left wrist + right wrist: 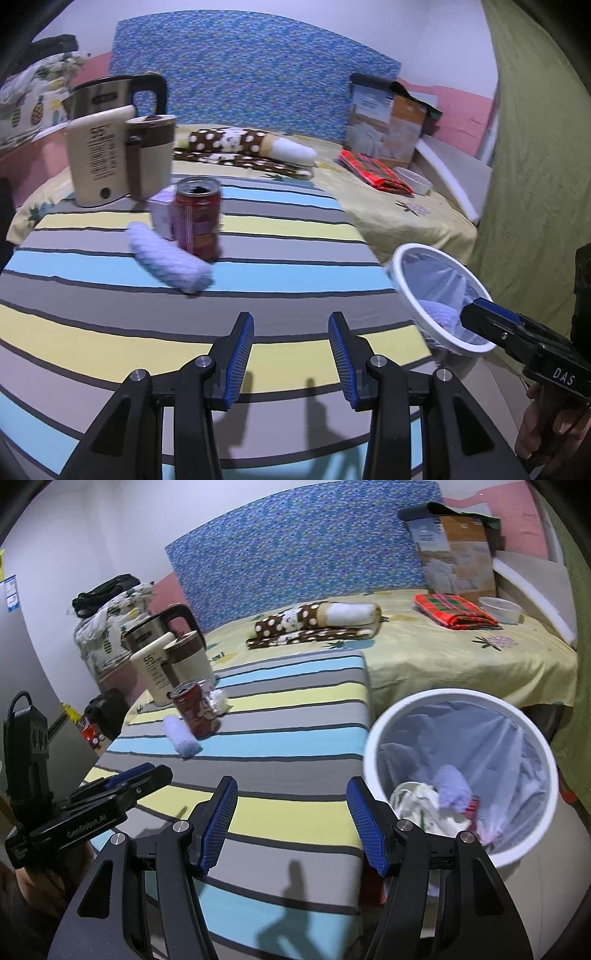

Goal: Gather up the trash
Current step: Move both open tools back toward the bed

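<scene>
A red drink can stands open-topped on the striped table cover, with a pale blue rolled wad lying in front of it and a small white carton behind. My left gripper hovers open and empty over the stripes, well short of them. In the right wrist view the can and wad sit far left. My right gripper is open with nothing in it, just left of the white lined bin, which holds a blue wad and crumpled white scraps.
A kettle, cream bottle and lidded cup stand behind the can. On the yellow bed lie a spotted blanket, red plaid cloth, white bowl and a box. A green curtain hangs on the right.
</scene>
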Motion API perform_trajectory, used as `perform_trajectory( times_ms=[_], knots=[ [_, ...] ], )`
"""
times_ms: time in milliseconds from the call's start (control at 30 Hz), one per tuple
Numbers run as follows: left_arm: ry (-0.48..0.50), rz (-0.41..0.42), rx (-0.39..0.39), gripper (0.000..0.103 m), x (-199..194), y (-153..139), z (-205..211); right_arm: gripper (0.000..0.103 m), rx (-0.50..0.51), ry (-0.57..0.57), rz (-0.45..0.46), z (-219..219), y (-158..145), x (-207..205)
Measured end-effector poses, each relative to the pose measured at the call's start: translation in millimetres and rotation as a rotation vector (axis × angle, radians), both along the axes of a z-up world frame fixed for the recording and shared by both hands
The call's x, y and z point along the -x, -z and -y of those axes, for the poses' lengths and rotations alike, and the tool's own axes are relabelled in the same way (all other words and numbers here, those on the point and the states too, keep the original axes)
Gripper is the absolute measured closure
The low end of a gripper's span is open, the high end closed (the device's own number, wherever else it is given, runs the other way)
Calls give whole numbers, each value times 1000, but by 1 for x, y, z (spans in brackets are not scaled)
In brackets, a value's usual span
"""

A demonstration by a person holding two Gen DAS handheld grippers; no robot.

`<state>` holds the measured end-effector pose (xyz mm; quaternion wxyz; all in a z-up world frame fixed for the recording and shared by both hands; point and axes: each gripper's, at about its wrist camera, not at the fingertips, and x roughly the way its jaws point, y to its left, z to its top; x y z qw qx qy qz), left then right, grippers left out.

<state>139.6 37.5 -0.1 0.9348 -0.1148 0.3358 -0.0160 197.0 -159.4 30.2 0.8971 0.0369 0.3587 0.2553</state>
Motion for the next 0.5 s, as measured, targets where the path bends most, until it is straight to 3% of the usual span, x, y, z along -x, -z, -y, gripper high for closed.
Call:
perform_trajectory(
  times_ms=[500],
  knots=[
    [-136,-2,-13,61,6,3,-62,40,18,-141,-16,-55,6,-8]
  ],
)
